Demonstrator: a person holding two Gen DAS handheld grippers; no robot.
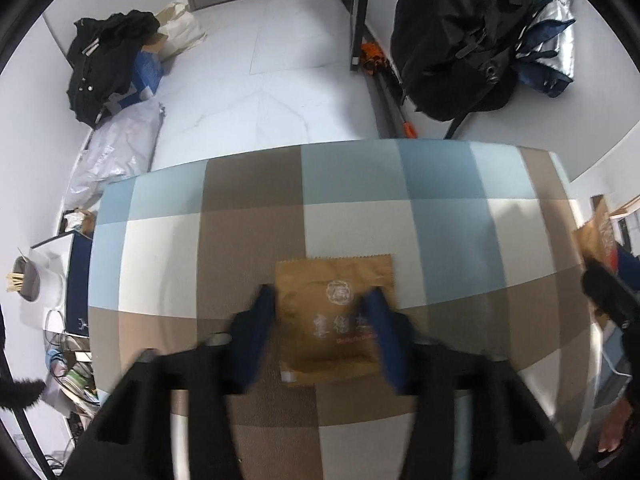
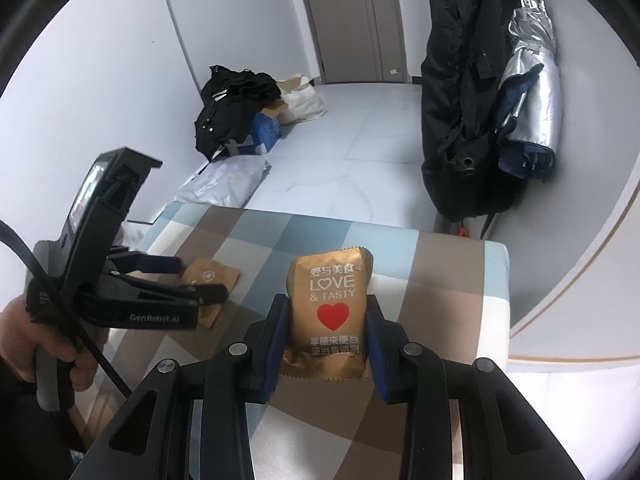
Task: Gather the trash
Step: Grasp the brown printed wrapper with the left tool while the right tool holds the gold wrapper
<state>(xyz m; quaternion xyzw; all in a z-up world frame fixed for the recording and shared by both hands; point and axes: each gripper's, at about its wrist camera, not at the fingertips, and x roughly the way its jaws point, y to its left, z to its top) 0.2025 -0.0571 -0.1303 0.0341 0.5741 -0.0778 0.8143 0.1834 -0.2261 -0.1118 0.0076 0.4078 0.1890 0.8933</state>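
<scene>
A flat brown paper packet (image 1: 336,320) with a white emblem lies on the checked tablecloth (image 1: 460,220). My left gripper (image 1: 320,292) points down at it, and its blue pads (image 1: 260,320) touch the packet's two sides, shut on it. The right wrist view shows this gripper (image 2: 204,278) on the same packet (image 2: 216,276), held by a hand (image 2: 16,336). My right gripper (image 2: 326,300) is shut on a puffed gold snack packet (image 2: 330,304) with a red heart, held upright above the cloth. That packet (image 1: 596,236) also shows at the left wrist view's right edge.
The table's far edge (image 1: 320,148) drops to a pale tiled floor. On the floor lie a black jacket pile (image 1: 104,64), a blue box and white bags (image 1: 116,148). A black coat (image 2: 460,100) and a silver umbrella (image 2: 532,72) hang at the right wall. A white bin (image 1: 32,284) stands at left.
</scene>
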